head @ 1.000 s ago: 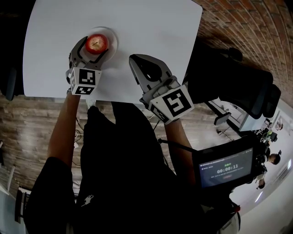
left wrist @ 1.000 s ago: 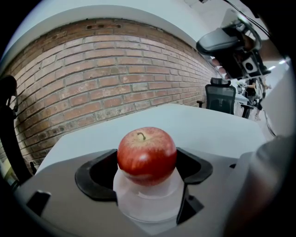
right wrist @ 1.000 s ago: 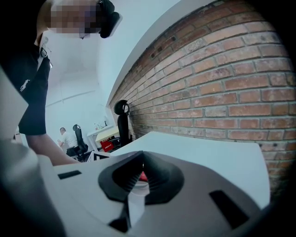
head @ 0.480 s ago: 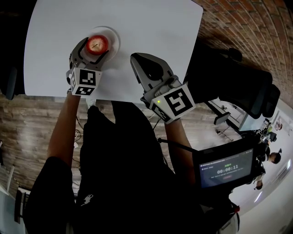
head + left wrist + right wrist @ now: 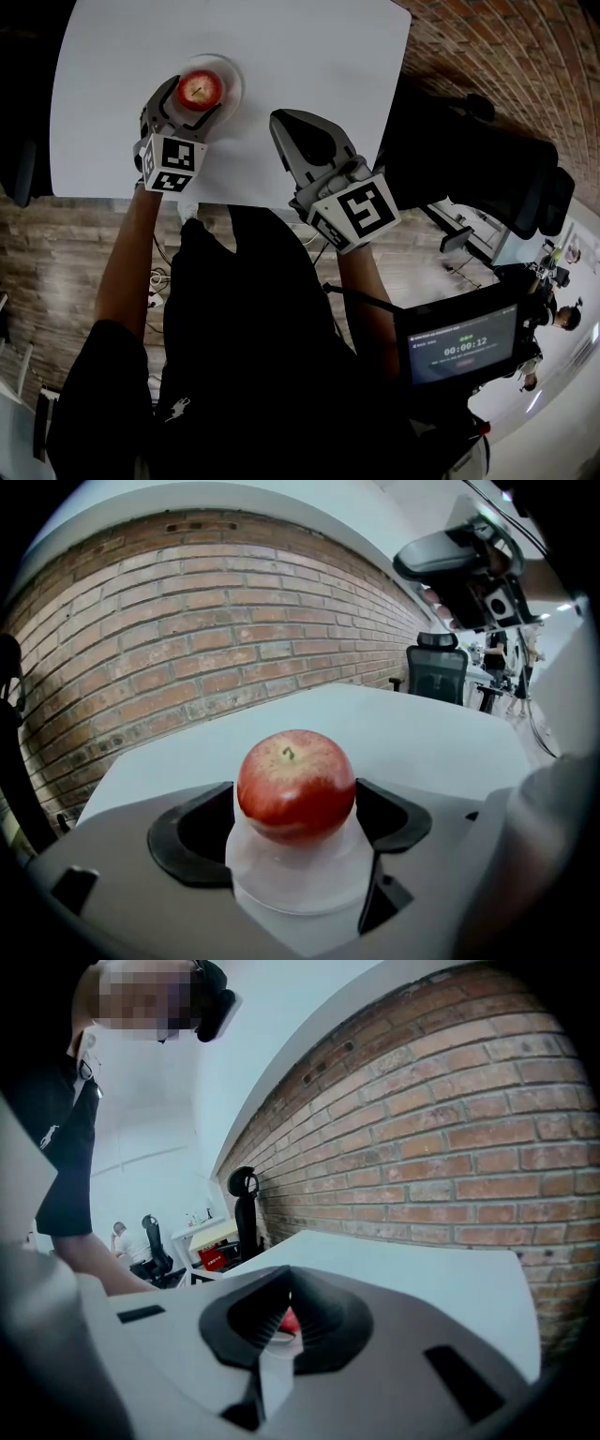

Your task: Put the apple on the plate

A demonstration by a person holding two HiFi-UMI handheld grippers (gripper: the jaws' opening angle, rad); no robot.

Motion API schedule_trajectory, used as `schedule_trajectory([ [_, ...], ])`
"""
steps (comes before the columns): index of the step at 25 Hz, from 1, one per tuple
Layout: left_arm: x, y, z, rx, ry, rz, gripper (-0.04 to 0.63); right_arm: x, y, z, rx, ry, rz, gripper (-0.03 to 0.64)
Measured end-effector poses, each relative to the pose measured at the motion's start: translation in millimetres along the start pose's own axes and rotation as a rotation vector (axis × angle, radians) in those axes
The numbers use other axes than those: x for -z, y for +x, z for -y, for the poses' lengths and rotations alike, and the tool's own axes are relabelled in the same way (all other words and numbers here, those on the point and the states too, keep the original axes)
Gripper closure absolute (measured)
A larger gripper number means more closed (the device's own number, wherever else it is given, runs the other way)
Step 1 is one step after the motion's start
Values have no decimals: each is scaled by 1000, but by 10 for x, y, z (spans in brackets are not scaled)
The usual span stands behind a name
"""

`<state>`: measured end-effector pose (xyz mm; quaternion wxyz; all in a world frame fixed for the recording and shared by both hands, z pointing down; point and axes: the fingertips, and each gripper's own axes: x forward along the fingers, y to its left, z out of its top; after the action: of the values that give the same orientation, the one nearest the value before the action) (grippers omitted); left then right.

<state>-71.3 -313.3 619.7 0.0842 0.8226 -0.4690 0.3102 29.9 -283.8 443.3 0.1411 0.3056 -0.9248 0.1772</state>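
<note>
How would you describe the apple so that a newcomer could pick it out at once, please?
Look at the white table beside the brick wall, towards its near left part. There a small white plate lies, and on it sits the apple, between the left gripper's jaws. It is the only round red thing on the table.

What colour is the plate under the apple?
The plate under the apple is white; clearest in the left gripper view.

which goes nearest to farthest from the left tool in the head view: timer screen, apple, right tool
1. apple, between the left tool's jaws, on the plate.
2. right tool, to its right, over the table.
3. timer screen, lower right of the picture, off the table.
</note>
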Motion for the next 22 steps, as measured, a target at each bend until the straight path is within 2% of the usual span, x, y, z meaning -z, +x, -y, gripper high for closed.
schedule_trajectory([
  [8,-79,-82,-33,-13,-4,2,179,-66,-27,12,0,5,17,614],
  [17,-167,-485,-3,-33,-20,25,181,-253,-176,-157,12,-37,72,614],
  [22,-279,-885,-39,-40,-18,87,337,-344,-262,-451,34,-46,116,614],
])
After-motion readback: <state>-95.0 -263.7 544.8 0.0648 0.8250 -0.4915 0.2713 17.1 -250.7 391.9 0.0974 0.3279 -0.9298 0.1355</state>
